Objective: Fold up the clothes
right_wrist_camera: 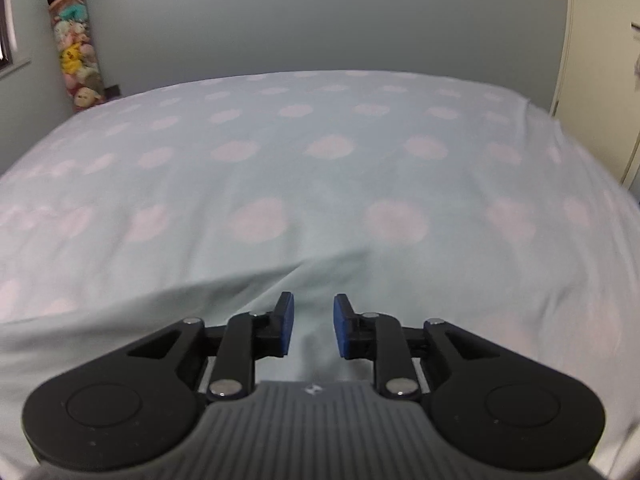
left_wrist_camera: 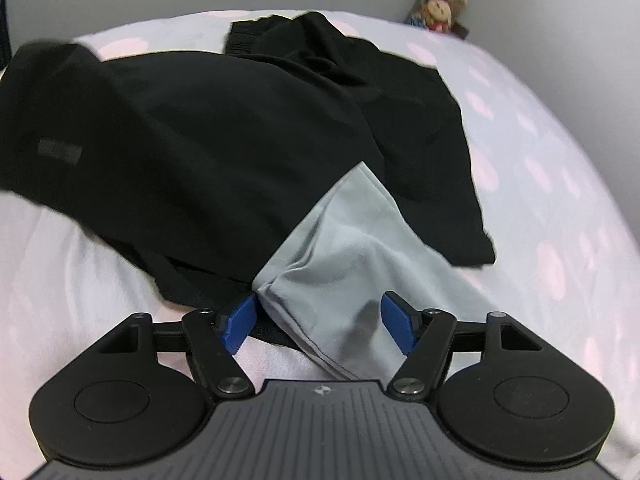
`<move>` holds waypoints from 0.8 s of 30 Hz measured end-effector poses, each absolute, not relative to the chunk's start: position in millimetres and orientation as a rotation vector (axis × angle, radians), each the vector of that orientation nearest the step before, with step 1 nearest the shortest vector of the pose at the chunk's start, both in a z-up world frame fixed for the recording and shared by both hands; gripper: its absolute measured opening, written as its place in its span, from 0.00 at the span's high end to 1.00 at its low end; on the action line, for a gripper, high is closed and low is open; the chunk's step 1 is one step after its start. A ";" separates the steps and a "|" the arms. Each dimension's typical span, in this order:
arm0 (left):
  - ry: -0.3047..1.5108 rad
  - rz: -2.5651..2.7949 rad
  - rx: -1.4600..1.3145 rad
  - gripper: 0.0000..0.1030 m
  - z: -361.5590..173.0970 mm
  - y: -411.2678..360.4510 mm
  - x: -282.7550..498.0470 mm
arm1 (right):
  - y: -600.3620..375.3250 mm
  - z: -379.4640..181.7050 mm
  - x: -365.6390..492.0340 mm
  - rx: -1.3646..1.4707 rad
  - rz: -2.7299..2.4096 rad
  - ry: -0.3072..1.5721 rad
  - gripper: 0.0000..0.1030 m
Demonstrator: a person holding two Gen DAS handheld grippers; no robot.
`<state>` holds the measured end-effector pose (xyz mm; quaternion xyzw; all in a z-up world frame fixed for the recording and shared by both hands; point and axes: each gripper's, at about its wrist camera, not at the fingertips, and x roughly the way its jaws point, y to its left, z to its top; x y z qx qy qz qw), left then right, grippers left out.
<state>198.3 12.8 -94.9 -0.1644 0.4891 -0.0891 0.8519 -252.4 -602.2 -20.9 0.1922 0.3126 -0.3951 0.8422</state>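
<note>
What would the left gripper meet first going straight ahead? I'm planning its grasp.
Likely the grey cloth, already lying between the open left gripper fingers; the black clothes lie beyond it.

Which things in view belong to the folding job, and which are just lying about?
For the job:
- grey garment, between the open left tongs
- black clothes heaped on it
- right tongs, open over the bedsheet

Lying about:
- column of plush toys in the corner

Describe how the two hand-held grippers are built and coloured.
Both match. The left hand-held gripper and right hand-held gripper have blue finger pads on black linkage arms with silver pivot bolts, two round black discs, and a ribbed grey body bearing a small emblem.
</note>
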 end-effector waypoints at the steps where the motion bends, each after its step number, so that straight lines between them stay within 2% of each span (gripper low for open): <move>1: 1.027 -0.192 -0.373 0.40 -95.2 17.6 197.4 | -586.5 -23.5 -250.6 0.425 -0.823 0.654 0.76; 2: 1.025 -0.197 -0.395 0.44 -95.6 21.9 196.7 | -570.9 -26.1 -248.8 0.443 -0.812 0.648 0.76; 7: 1.015 -0.216 -0.503 0.47 -98.5 41.4 193.5 | -493.8 -41.2 -237.1 0.527 -0.749 0.616 0.76; 9: 1.007 -0.209 -0.530 0.53 -101.2 44.6 192.9 | -471.6 -48.6 -226.1 0.503 -0.699 0.626 0.75; 11: 0.992 -0.199 -0.551 0.67 -103.5 47.2 191.5 | -452.9 -52.4 -214.9 0.408 -0.650 0.653 0.72; 14: 0.947 -0.193 -0.564 0.80 -104.6 49.3 185.9 | -437.0 -55.5 -204.5 0.294 -0.623 0.675 0.67; 17: 0.894 -0.209 -0.536 0.85 -101.2 47.3 180.6 | -431.1 -60.0 -200.5 0.288 -0.602 0.687 0.66; 24: 0.716 -0.256 -0.322 0.89 -75.5 19.0 154.1 | -432.7 -62.8 -196.6 0.262 -0.595 0.694 0.66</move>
